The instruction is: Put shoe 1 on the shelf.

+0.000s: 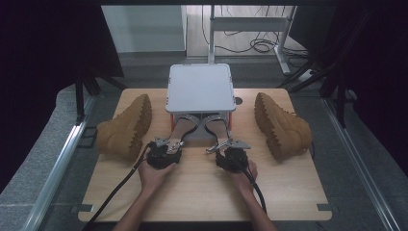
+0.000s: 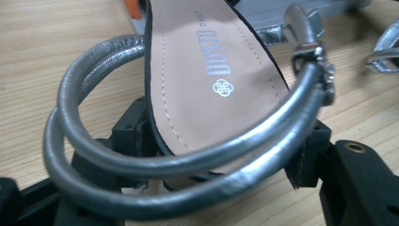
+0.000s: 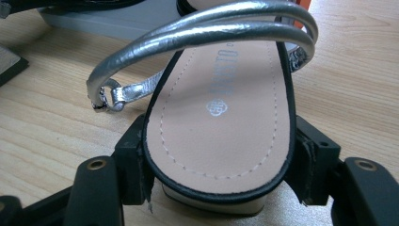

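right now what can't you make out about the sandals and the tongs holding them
- Toe ends of both sandals: high view, under the grey box.
- Left sandal heel edge: left gripper view, behind its silver straps.
- Right sandal brand print: right gripper view, partly under the straps.
- Left tongs and right tongs pad contact: high view, too small.

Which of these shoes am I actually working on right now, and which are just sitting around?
In hand:
left sandal, between left claw pads
right sandal, between right claw pads

Lying about:
left boot
right boot
grey shoebox, behind the sandals
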